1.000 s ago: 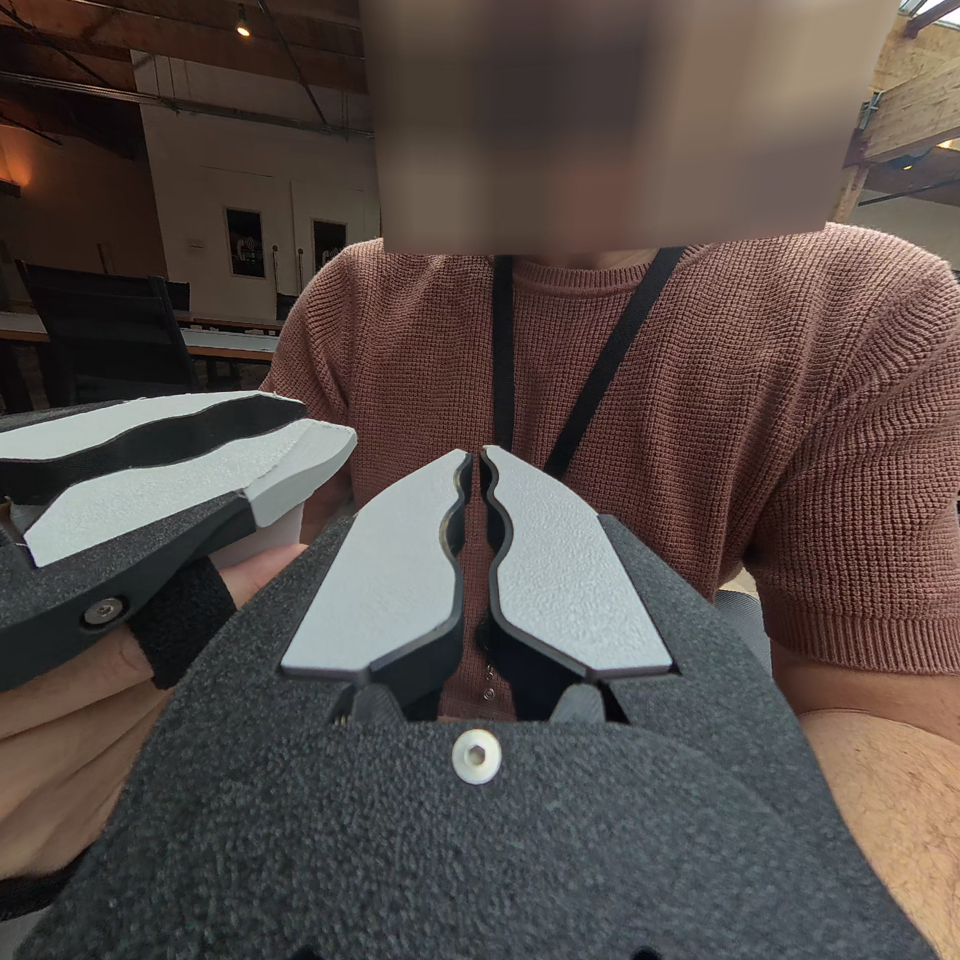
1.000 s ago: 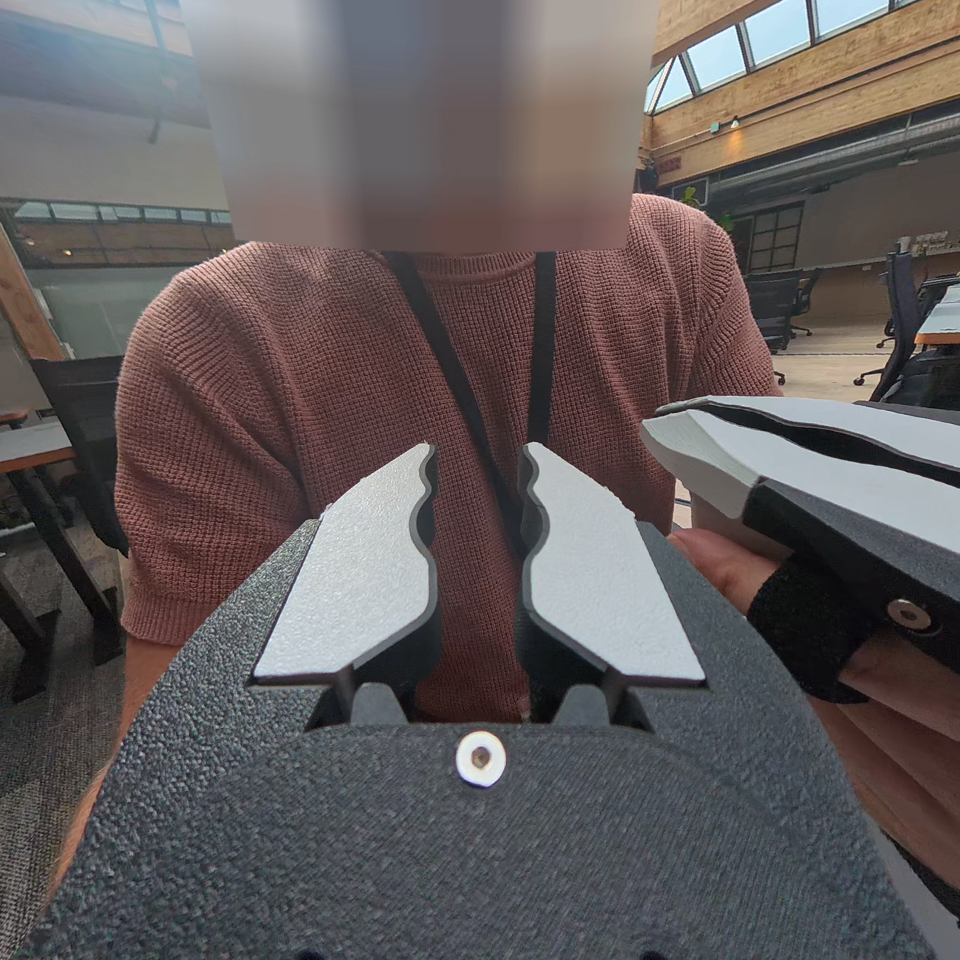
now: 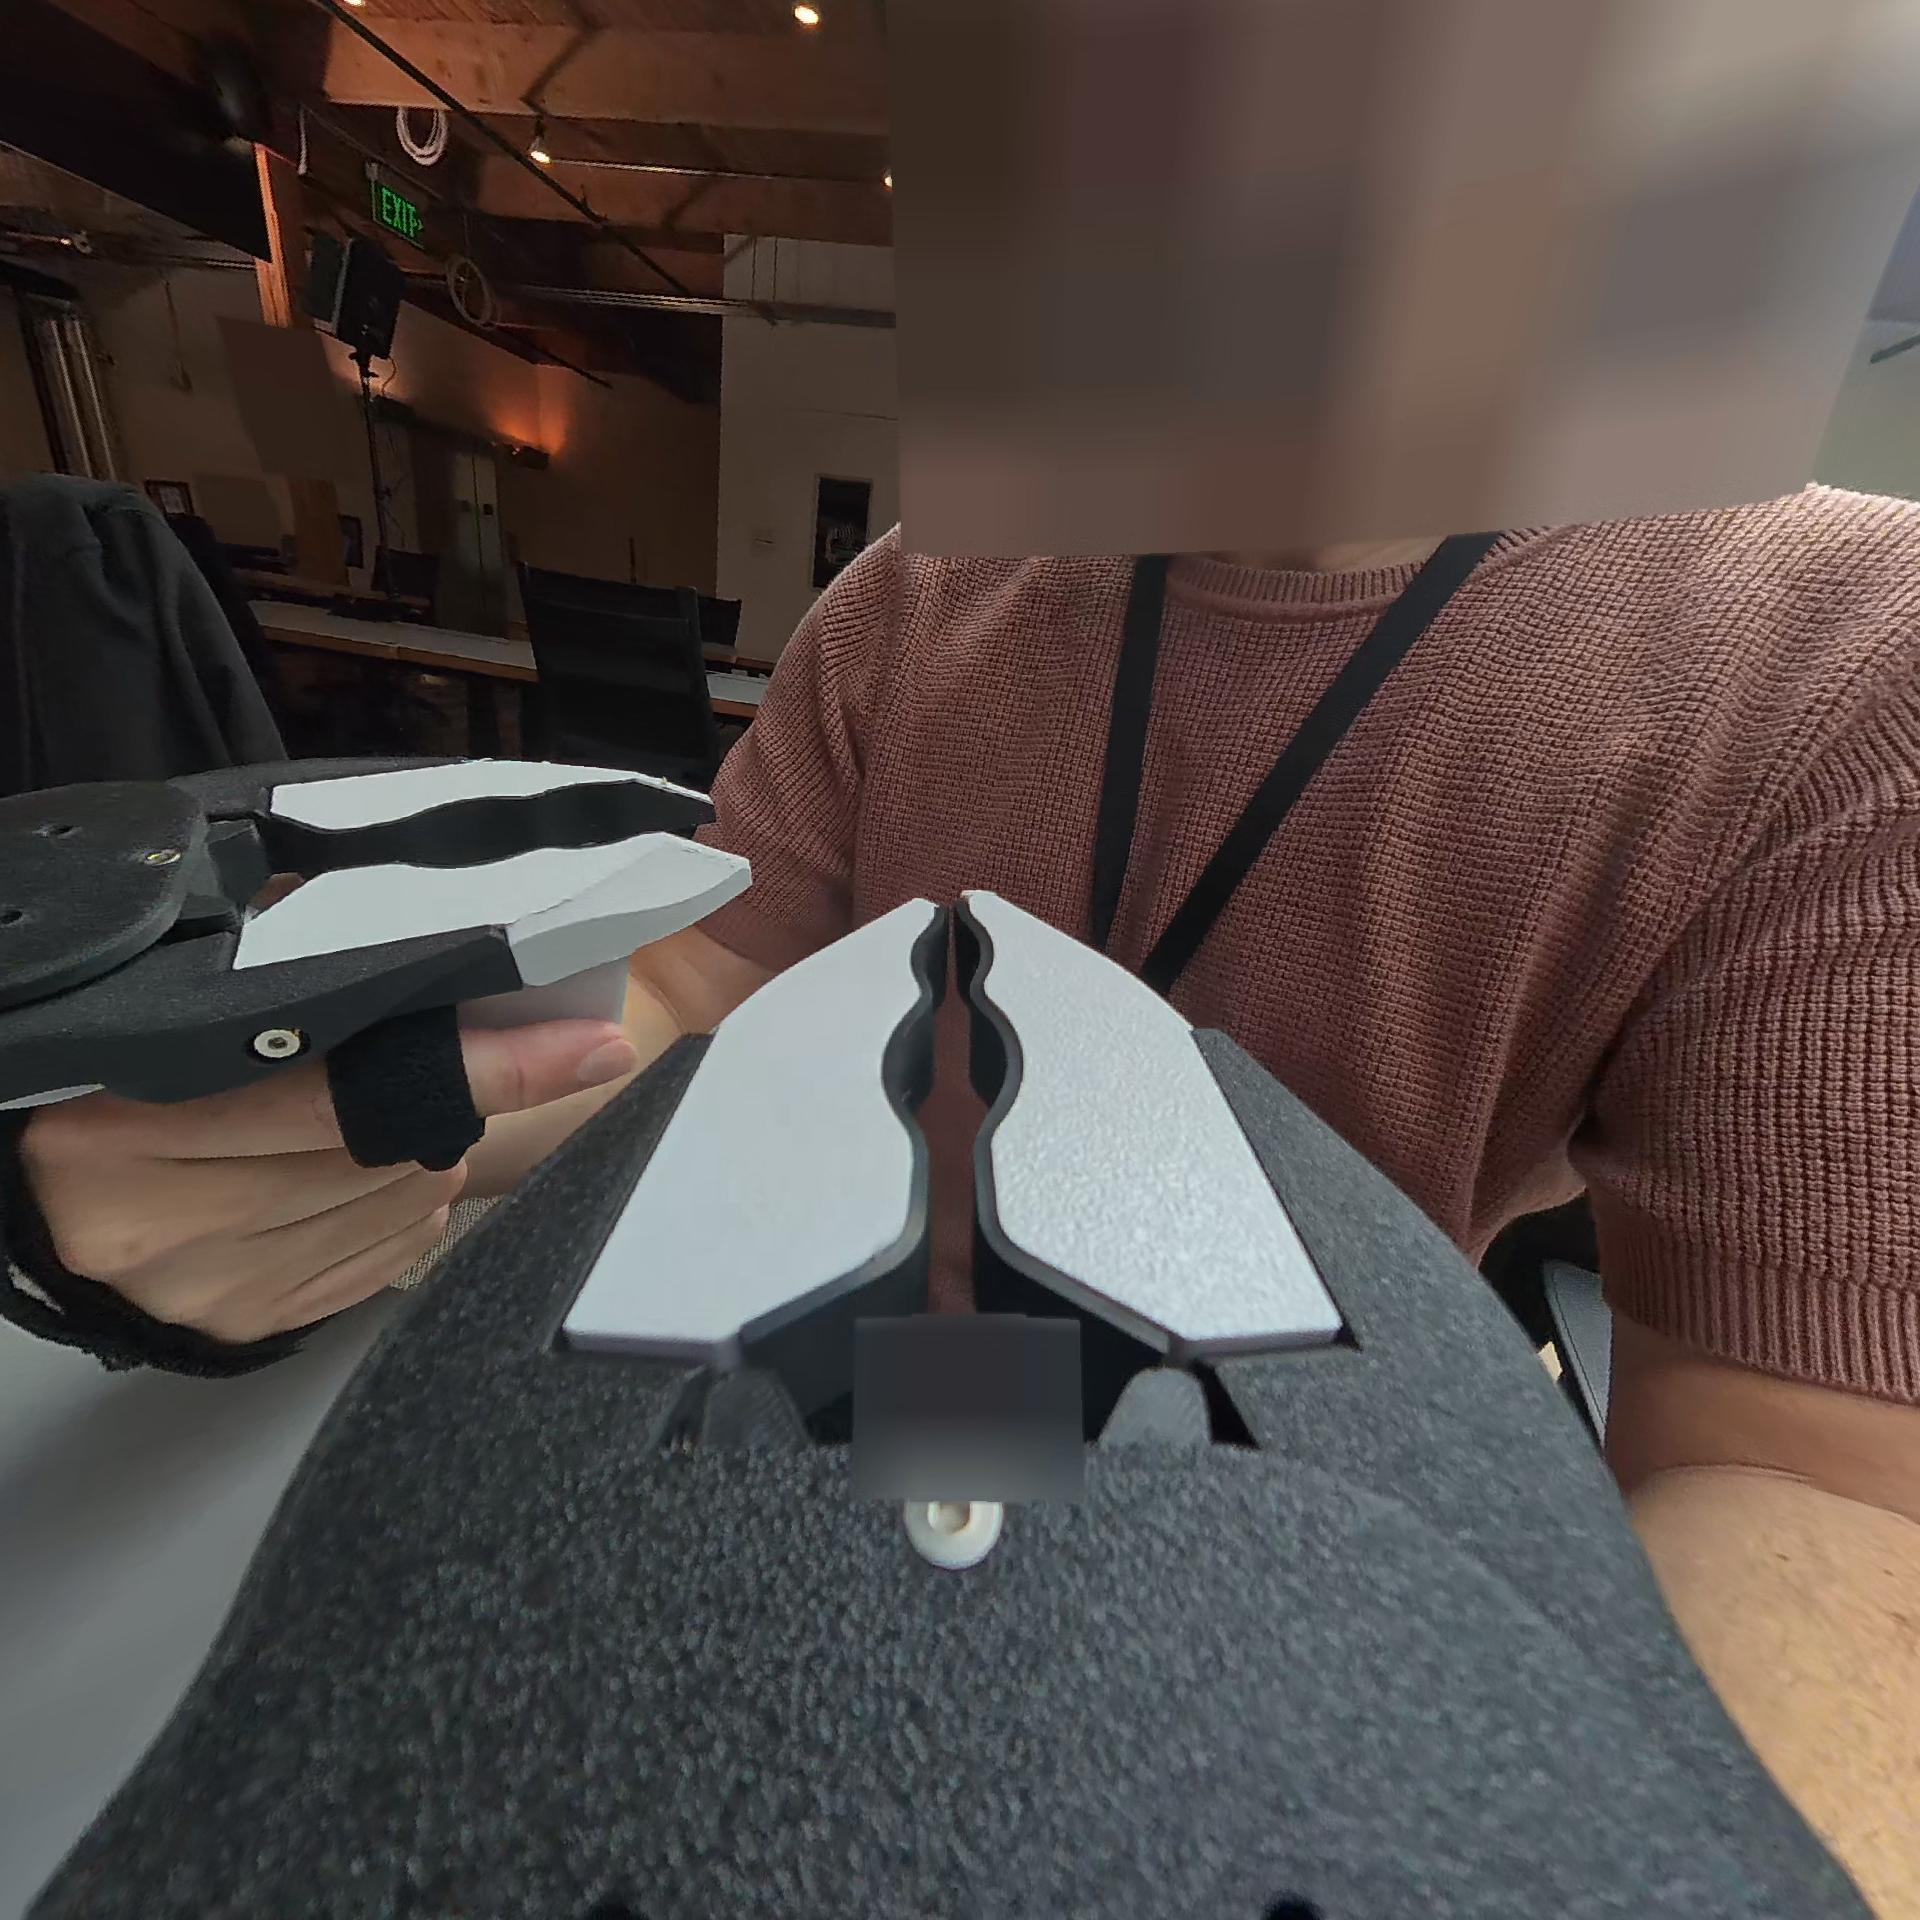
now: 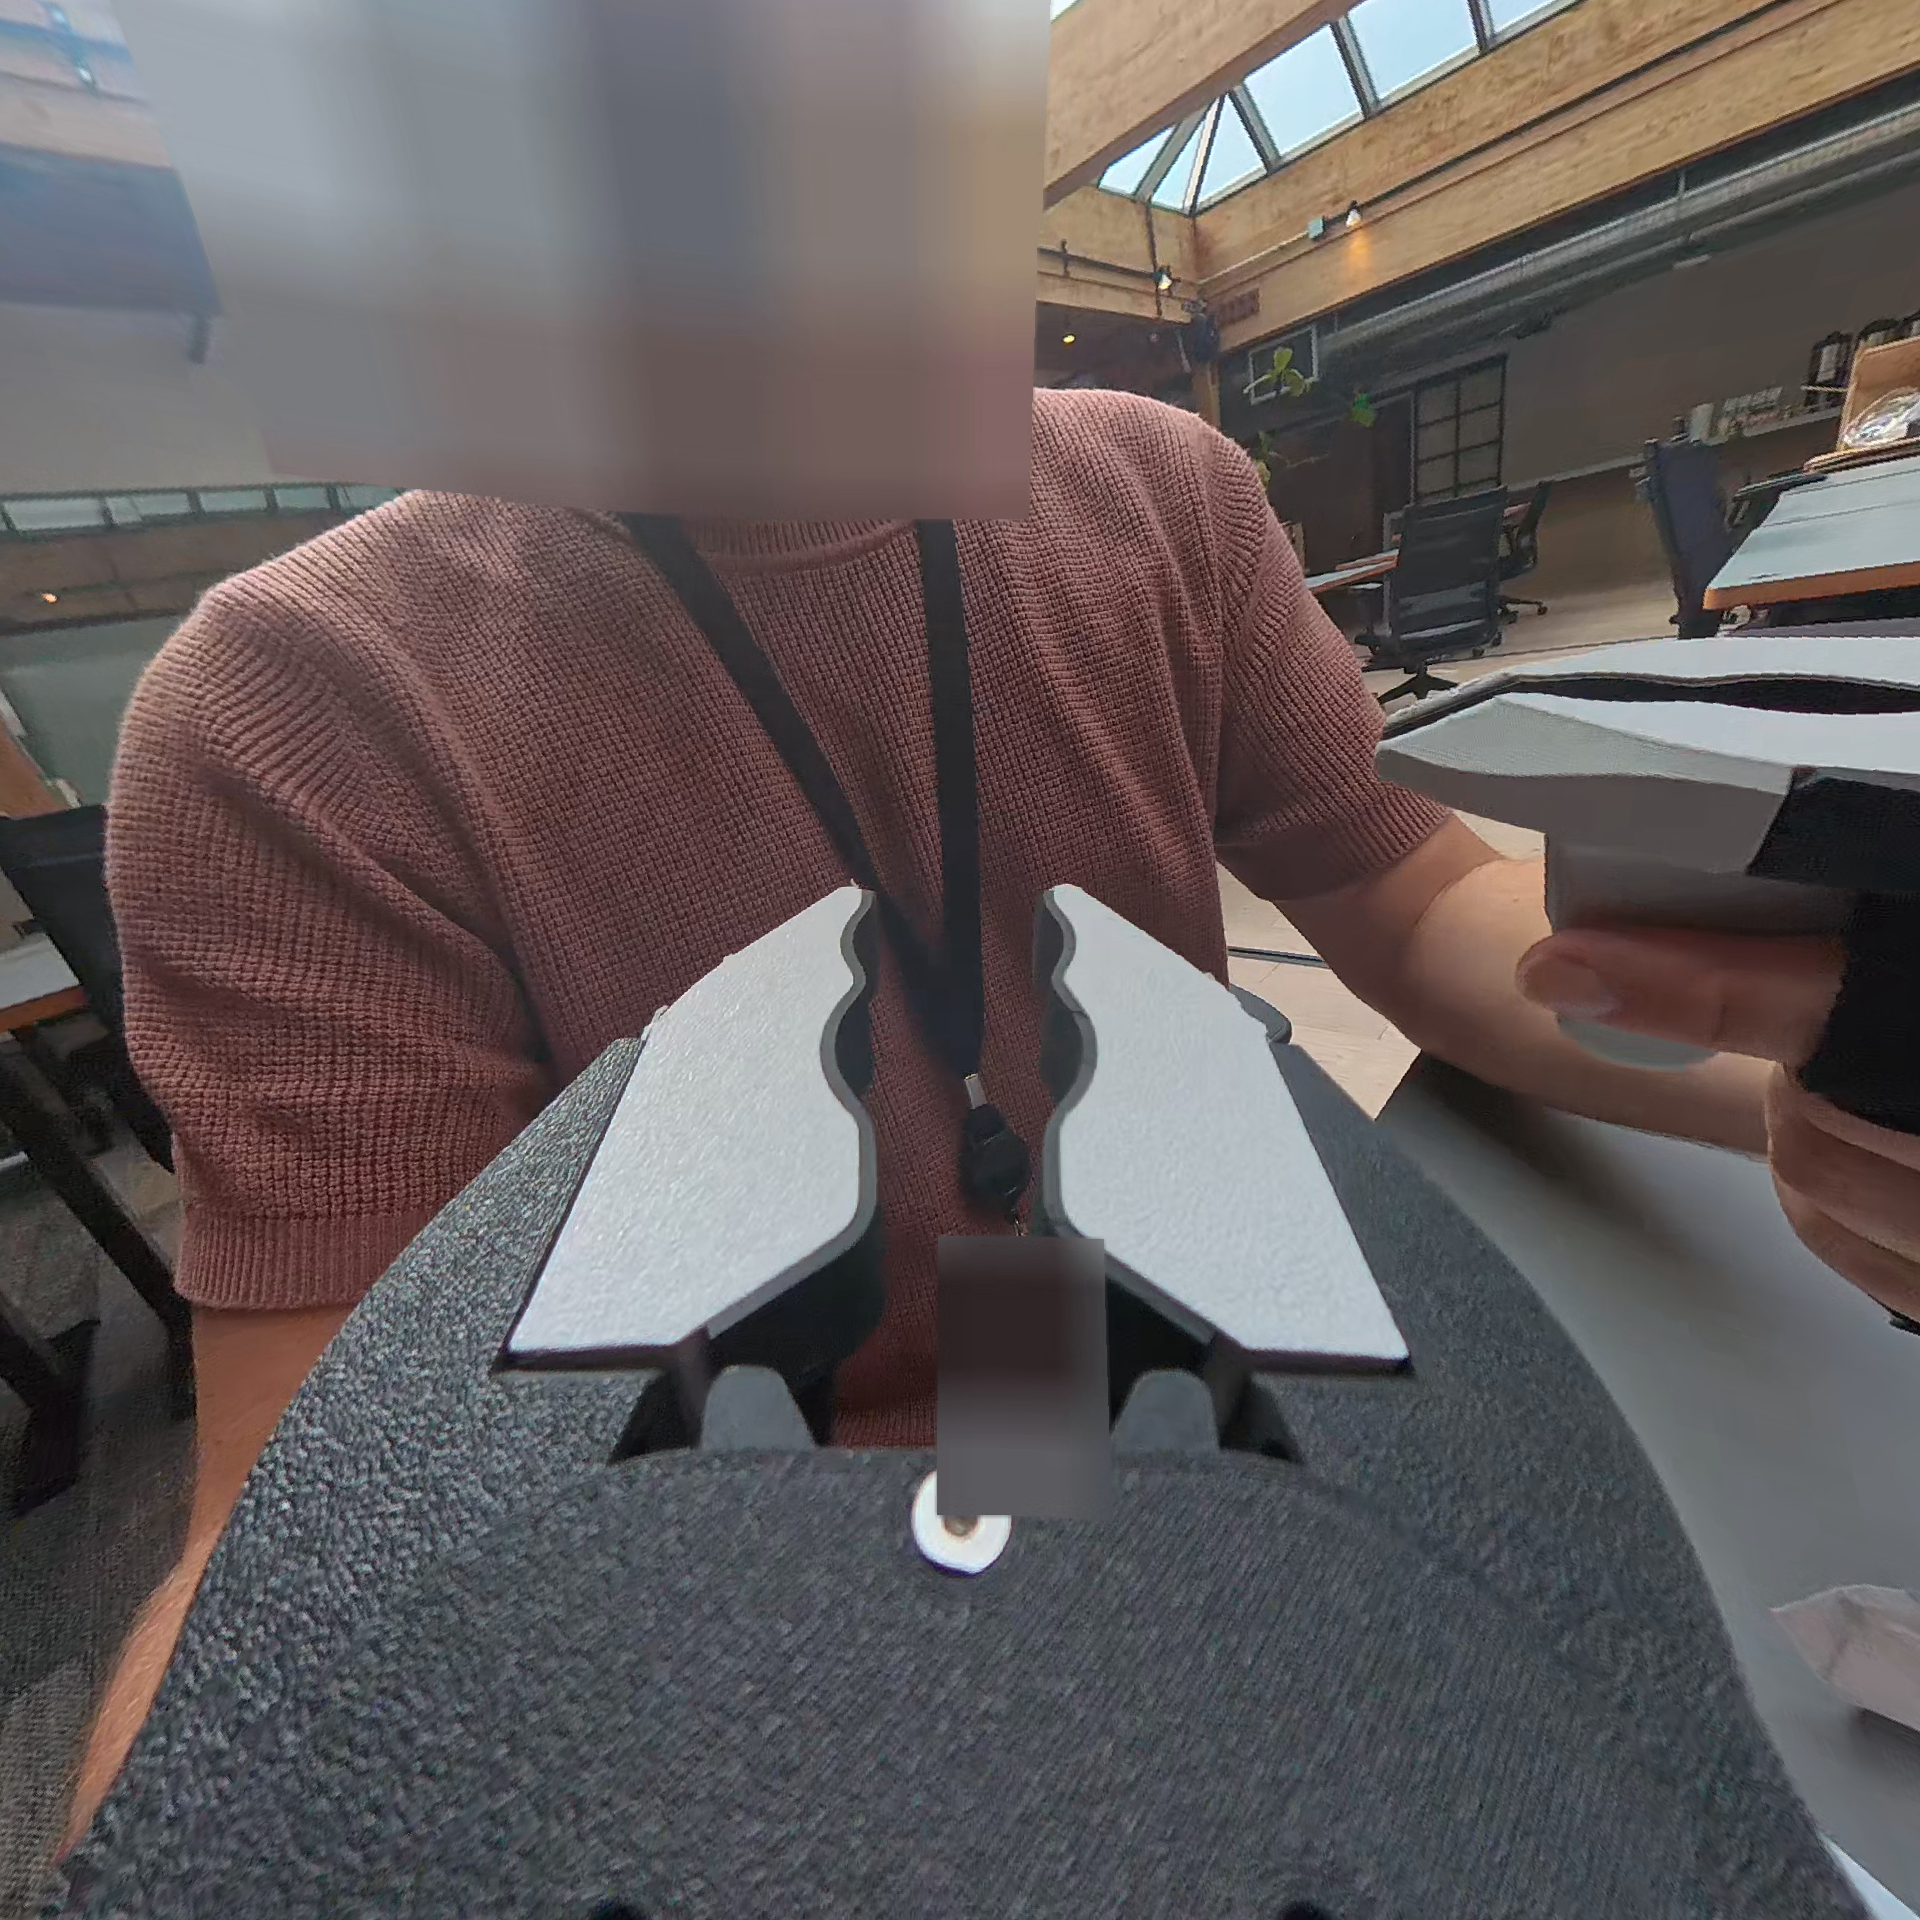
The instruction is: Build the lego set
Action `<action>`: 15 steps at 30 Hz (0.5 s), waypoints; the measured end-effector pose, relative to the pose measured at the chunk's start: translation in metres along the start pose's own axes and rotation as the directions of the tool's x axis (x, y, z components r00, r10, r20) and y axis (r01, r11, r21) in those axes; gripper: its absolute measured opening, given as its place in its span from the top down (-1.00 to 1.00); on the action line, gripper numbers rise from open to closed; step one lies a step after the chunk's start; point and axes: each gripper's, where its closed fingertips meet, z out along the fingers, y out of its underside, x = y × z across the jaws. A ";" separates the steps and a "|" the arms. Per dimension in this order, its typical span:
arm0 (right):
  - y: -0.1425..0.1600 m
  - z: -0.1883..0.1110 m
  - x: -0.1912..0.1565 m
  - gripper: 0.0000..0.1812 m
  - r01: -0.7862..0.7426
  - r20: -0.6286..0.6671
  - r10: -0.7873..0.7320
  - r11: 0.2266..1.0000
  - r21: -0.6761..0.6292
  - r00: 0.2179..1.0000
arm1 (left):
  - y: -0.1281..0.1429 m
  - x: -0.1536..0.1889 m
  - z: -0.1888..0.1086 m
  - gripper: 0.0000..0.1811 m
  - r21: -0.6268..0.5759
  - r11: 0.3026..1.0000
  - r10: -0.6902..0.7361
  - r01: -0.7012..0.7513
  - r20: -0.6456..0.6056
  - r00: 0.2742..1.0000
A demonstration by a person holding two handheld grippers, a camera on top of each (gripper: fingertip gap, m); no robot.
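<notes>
**Both claws drawn back from the chest, right one spread wider**

Since a second ago both claws sit farther from the person's rust-red knitted top point(image 4: 540, 831), and the right claw point(image 4: 956, 914) has widened. Its two pale fingers now stand clearly apart with nothing between them; a black lanyard point(image 4: 951, 727) shows through the gap. The left claw point(image 3: 952, 914) has its fingertips nearly touching, a thin slit lower down, and grips nothing. Each claw points at the person's chest, and each appears off to the side in the other's view, held by a hand point(image 3: 239, 1195). A pale grey counter point(image 4: 1558, 1299) lies below. No lego pieces are identifiable; a crumpled pale bag point(image 4: 1860, 1673) lies at the counter's right edge.
</notes>
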 end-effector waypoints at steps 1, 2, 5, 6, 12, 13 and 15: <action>-0.001 -0.001 0.001 0.69 -0.003 -0.002 0.003 1.000 0.004 1.000 | 0.001 0.000 0.000 0.99 -0.003 1.000 0.000 0.000 -0.001 1.000; -0.001 -0.001 0.002 0.69 -0.005 -0.001 0.005 1.000 0.008 1.000 | 0.001 0.000 0.000 0.99 -0.005 1.000 -0.001 0.001 0.000 1.000; -0.001 -0.003 0.006 0.69 -0.011 -0.011 0.011 1.000 0.012 1.000 | 0.001 -0.001 0.000 0.99 -0.001 1.000 -0.002 0.002 0.004 1.000; -0.002 -0.003 0.008 0.69 -0.008 -0.023 0.008 1.000 0.016 1.000 | 0.000 -0.002 -0.001 0.98 0.001 1.000 -0.002 0.002 0.012 1.000; -0.008 -0.010 0.019 0.68 -0.005 -0.098 0.010 0.999 0.047 0.995 | -0.002 -0.005 -0.003 0.98 0.013 1.000 0.005 -0.006 0.034 0.999; -0.009 -0.011 0.018 0.68 -0.007 -0.093 0.013 0.998 0.057 0.996 | -0.003 -0.004 -0.003 0.98 0.017 1.000 0.007 -0.008 0.030 1.000; -0.010 -0.011 0.017 0.68 -0.005 -0.086 0.010 0.998 0.057 0.996 | -0.003 -0.004 -0.002 0.98 0.015 1.000 0.009 -0.010 0.024 1.000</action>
